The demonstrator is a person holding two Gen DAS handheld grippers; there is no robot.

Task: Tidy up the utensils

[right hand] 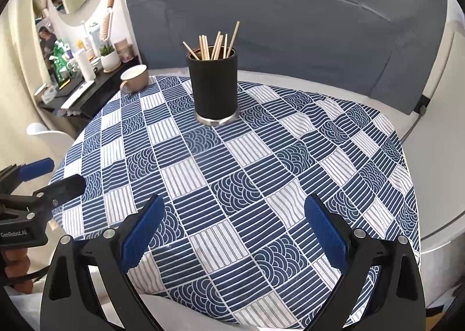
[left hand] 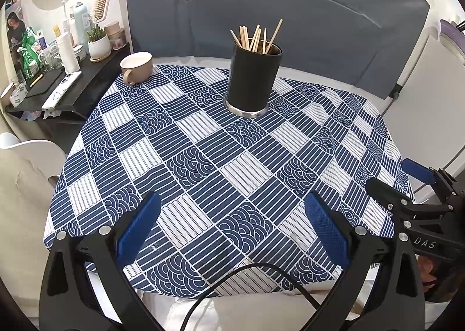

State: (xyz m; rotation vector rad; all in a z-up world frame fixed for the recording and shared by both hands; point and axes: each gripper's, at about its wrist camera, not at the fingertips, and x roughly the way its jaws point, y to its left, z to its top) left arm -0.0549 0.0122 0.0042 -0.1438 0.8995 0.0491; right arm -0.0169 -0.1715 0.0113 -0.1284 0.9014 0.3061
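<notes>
Both tools empty, jaws spread wide. Left tool (left hand: pixel 232 223) and right tool (right hand: pixel 234 225) hover low over the near edge of the table (left hand: pixel 203 156), side by side, well apart from everything on it. Each shows at the edge of the other's view.

Chopsticks (left hand: pixel 257 37) stand bunched in a black cylindrical holder (left hand: pixel 252 78) at the far middle of the table, upright, tips fanning out above the rim; one leans further right than the rest. Beige mug (left hand: pixel 136 66) sits at the far left corner, apart from the holder. No loose utensils visible on the cloth, so the job looks done or not yet started; cannot tell which.

If the next step is a pick from the holder: come in from above, line the pads up with a single stick near its top, close only when one stick sits between them. The leaning one is easiest to isolate. Pull straight up so the holder does not tip; the other tool can steady it.
</notes>
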